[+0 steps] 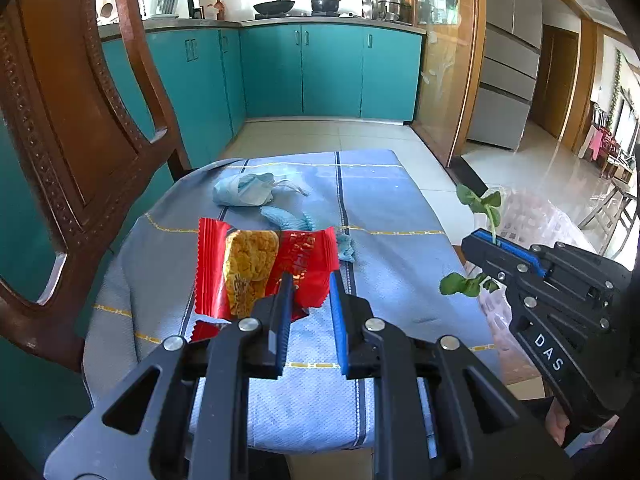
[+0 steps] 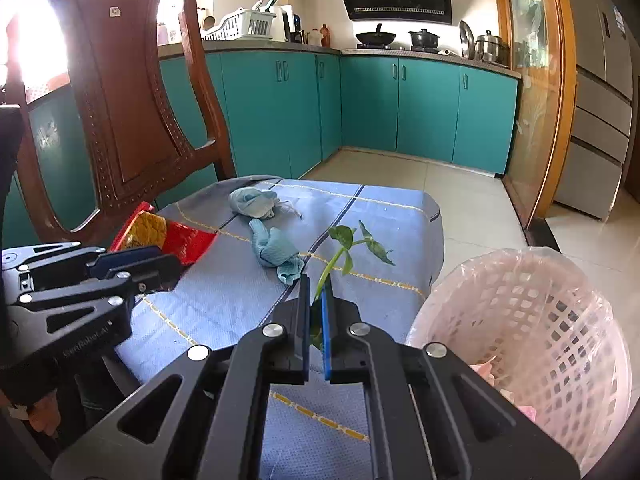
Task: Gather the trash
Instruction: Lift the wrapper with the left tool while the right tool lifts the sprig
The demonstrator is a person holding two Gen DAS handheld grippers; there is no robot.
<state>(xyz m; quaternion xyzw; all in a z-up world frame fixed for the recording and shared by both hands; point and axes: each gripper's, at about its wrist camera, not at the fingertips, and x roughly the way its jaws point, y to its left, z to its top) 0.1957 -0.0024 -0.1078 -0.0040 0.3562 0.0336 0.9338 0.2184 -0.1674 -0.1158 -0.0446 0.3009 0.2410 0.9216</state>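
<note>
My left gripper is shut on the lower edge of a red snack wrapper with a yellow picture, held just above the blue tablecloth. In the right wrist view the same left gripper carries the wrapper at the left. My right gripper is shut on the stem of a green leafy sprig, whose leaves stick out past the fingertips. From the left wrist view, the right gripper with the sprig hangs beside the table's right edge, over a pink lined basket.
A crumpled pale-blue mask and a twisted blue-green rag lie on the cloth beyond the wrapper. The pink mesh basket stands on the floor right of the table. A carved wooden chair rises at the left. Teal kitchen cabinets stand behind.
</note>
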